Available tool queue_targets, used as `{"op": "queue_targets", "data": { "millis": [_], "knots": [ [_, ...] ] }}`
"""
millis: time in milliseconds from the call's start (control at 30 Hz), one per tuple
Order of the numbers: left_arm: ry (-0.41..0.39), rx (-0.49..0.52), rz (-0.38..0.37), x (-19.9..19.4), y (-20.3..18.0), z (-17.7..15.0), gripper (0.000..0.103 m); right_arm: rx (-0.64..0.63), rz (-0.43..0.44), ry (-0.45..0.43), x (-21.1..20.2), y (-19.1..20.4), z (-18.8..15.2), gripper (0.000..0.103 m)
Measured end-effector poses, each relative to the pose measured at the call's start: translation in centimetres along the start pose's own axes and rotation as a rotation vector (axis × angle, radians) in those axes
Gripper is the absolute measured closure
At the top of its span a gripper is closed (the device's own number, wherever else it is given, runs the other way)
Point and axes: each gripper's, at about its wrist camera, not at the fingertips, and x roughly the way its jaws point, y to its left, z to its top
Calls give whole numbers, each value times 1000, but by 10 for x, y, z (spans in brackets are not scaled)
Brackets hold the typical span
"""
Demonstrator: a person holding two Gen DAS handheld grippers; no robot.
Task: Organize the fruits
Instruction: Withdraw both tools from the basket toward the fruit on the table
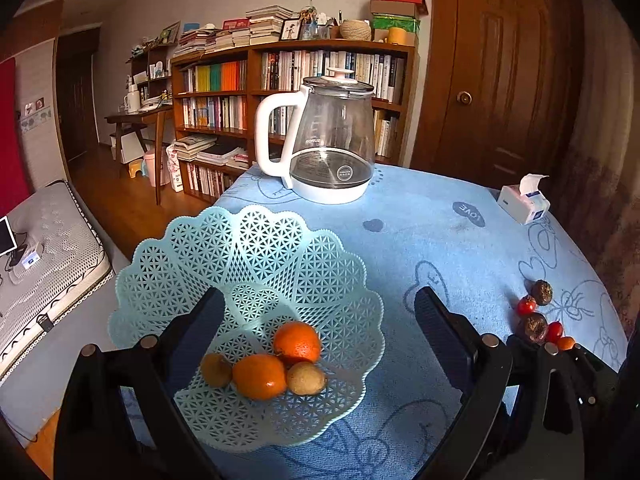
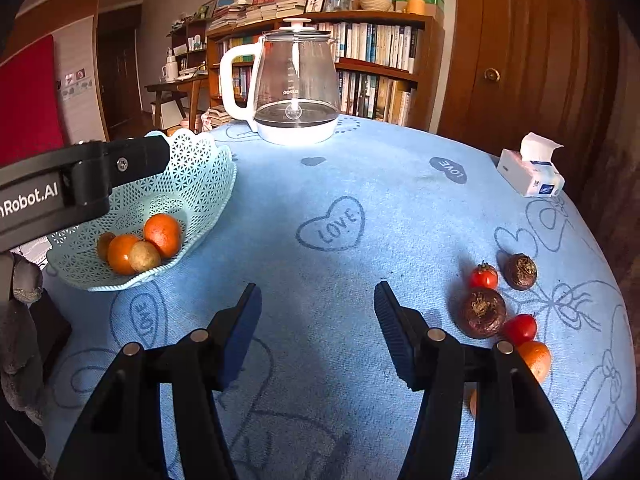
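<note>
The left tongs are held wide apart and empty above the pale blue lattice basket, which stands at the left side of the bench. The bench is covered by a light blue cloth printed with hearts and the word LOVE.

Four fruits are seen in the basket, grouped and touching: a large orange, a second orange in front of it, a small darker orange fruit at the left, and a tan round fruit at the right.

The right tongs are likewise spread and grip nothing; they are positioned over bare cloth near the middle of the bench, between the basket and the loose fruit.

At the right side of the bench, well apart from the basket, loose items are noted: two dark brown wrinkled fruits, two small red tomatoes, and an orange partly hidden behind the right finger. The larger brown fruit is seen touching the nearer tomato.

A glass kettle with a white handle and base is set at the far edge of the bench. A tissue pack lies at the far right edge.
</note>
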Motion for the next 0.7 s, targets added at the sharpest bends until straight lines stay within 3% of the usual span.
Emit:
{"op": "queue_targets", "data": {
  "millis": [700],
  "knots": [
    [10, 114, -54, -3, -42, -15, 6, 69, -54, 20, -7, -39, -14, 44]
  ]
}}
